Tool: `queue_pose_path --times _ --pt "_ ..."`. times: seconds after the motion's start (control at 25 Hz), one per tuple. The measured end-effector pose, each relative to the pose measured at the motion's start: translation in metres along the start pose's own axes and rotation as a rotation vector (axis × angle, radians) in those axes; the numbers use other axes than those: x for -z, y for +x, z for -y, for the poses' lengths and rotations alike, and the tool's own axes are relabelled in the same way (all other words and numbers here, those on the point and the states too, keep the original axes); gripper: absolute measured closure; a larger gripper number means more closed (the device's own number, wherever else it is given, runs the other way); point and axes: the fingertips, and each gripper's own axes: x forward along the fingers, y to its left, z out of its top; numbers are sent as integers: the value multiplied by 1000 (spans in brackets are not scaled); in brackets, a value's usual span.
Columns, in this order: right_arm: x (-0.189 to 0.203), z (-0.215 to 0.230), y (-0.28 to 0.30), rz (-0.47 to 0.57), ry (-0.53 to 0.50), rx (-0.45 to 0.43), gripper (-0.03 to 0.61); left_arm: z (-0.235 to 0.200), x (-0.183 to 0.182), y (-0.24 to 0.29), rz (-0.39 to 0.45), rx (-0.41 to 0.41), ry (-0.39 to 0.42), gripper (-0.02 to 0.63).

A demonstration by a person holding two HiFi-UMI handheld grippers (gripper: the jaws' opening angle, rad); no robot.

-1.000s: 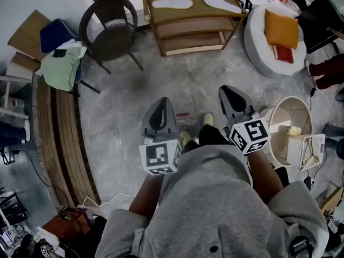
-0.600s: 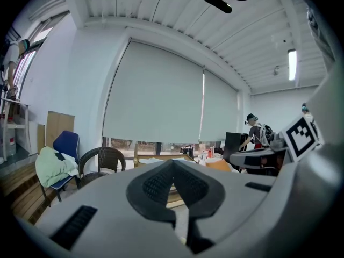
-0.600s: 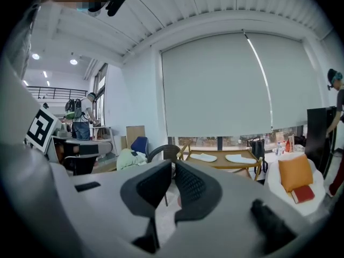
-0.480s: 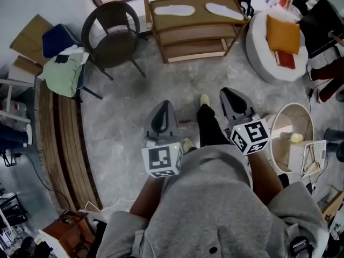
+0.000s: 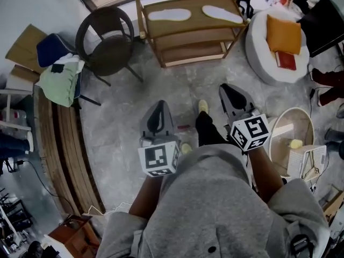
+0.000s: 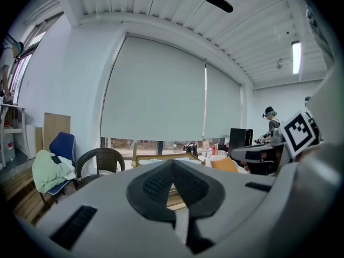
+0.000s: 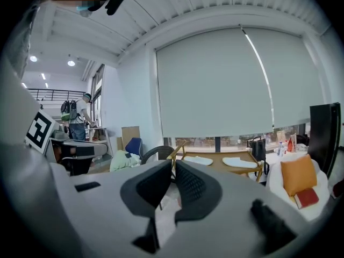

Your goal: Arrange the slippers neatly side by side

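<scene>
Head view: the left gripper (image 5: 159, 107) and right gripper (image 5: 228, 89) are held out over the grey mottled floor (image 5: 177, 87). Each has its fingers pressed together on nothing, sensibly, with nothing in reach. Farther off stands a three-tier wooden rack (image 5: 196, 17). One flat white slipper (image 5: 168, 15) lies toward its top shelf's left end and the other slipper (image 5: 222, 14) toward the right end, well apart and not yet paired.

Wooden shelf (image 5: 192, 30) stands on the grey marbled floor (image 5: 123, 117) by the window. On the top tier: left slipper (image 5: 168, 14) and right slipper (image 5: 222, 14), both white, lying end to end, apart. Also on the floor: dark wicker chair (image 5: 107, 39) just left of the shelf, white pouf (image 5: 269, 52) to its right.
</scene>
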Motion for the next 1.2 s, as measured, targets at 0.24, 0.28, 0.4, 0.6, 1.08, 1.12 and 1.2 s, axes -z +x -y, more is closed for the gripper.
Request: queue_pose_path --times 0.24,0.28,0.4,0.6,1.08,1.12,1.2 --pt "-5 51 26 -18 19 16 538 14 -11 58 -19 23 12 601" --pt "-5 59 31 -23 20 15 538 16 -12 67 -25 23 13 601" --pt "-10 83 45 -29 25 13 538 21 -17 92 -41 18 13 601" --pt "-21 114 69 -29 41 11 538 22 -25 127 -57 11 17 601" --pt "-29 163 113 -40 78 -24 538 32 -37 196 -88 2 27 601" --pt "-30 167 117 -42 79 -27 538 32 -37 202 -92 -3 25 601" --pt "-31 176 124 -45 80 -33 538 33 -38 212 -99 -12 18 601"
